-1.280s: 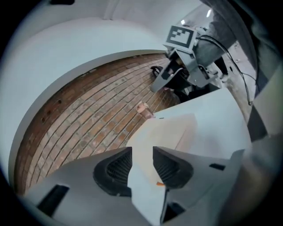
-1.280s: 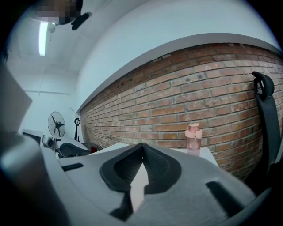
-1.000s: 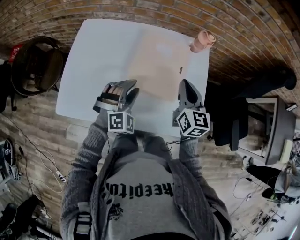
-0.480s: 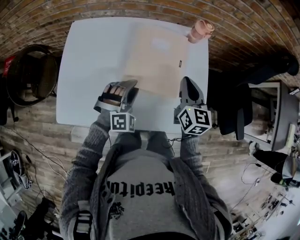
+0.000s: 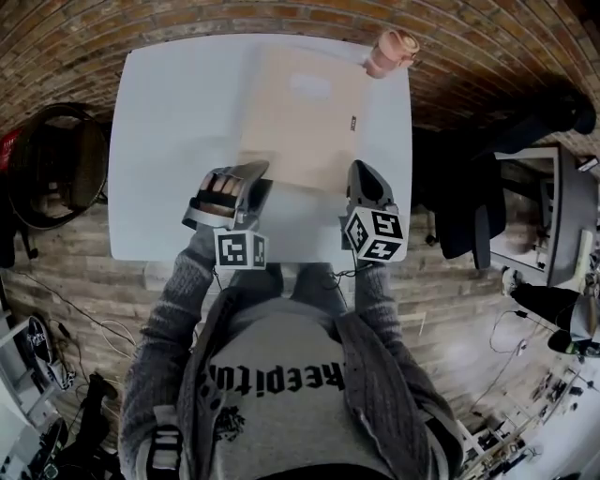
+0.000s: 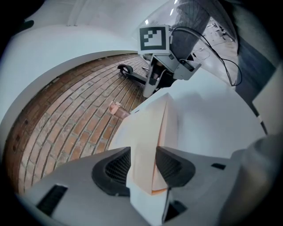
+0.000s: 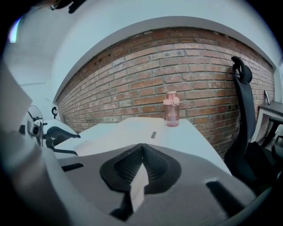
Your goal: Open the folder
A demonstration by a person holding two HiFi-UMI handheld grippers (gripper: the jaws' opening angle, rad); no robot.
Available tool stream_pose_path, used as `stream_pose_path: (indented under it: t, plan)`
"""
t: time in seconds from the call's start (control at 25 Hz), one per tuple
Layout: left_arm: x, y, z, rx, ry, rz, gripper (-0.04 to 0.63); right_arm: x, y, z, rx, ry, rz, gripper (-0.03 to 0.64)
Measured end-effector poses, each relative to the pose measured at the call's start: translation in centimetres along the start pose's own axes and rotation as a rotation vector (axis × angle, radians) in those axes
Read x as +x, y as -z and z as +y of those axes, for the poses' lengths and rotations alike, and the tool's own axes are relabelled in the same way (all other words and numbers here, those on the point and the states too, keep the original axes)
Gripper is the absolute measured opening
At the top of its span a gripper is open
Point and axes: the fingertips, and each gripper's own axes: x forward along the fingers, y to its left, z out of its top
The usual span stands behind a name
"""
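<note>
Brick wall point(image 5: 281, 14) backs a white table point(image 5: 159, 141), with plank floor around it and a black chair point(image 5: 464, 220) out past the right gripper's outer side.

The beige folder point(image 5: 300, 122) lies on the table straight ahead of both pairs of jaws. Its long axis runs away from them toward the wall, a little askew to the table's sides. Its short near edge spans from one gripper to the other, so each gripper meets it at a near corner.

The left gripper point(image 6: 143, 161) is rolled onto its side, and its jaws are clamped on the near-left corner. The folder fills the gap between the two ribbed pads and touches both. Between them it shows a pale face and an orange-tinted face meeting in a ridge. I cannot tell whether that is the cover lifting off the leaf beneath.

The right gripper point(image 7: 141, 152) has its jaws pressed together on the near-right corner. Only a thin pale strip of the folder shows between the pads, and the rest stretches flat beyond them.

A pink bottle point(image 5: 389, 52) stands upright well ahead of the right jaws, just past the folder's far-right corner and near the wall. A small dark label point(image 5: 353, 122) sits on the folder's right edge, between the right jaws and the bottle.
</note>
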Motion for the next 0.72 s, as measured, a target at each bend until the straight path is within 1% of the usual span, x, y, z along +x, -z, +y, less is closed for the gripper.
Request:
stream_pose_path:
  t: [0.24,0.44,0.52,0.6,0.68,0.72]
  plan:
    - [0.4,-0.5,-0.1,-0.006,0.013,-0.011,0.167,0.8,3.0,-0.9,-0.001,0.021,0.096,0.003]
    - [0.8,-1.1,-0.3,0.002,0.025,-0.012,0.166,0.9,3.1,-0.8,0.018,0.003,0.108,0.003]
    - [1.1,-1.3,-0.4,0.011,0.027,0.003,0.166,0.9,3.1,-0.8,0.012,-0.001,0.114,0.003]
    - [1.4,-1.4,-0.4,0.002,0.030,0.024,0.165,0.9,3.1,-0.9,0.004,-0.003,0.118,0.003]
    - [1.8,-1.3,-0.5,-0.008,0.037,0.052,0.145,1.0,3.1,-0.9,-0.005,-0.007,0.122,0.003]
    - [1.9,-1.2,-0.5,-0.011,0.039,0.069,0.107,1.0,3.1,-0.9,-0.011,-0.010,0.125,0.003]
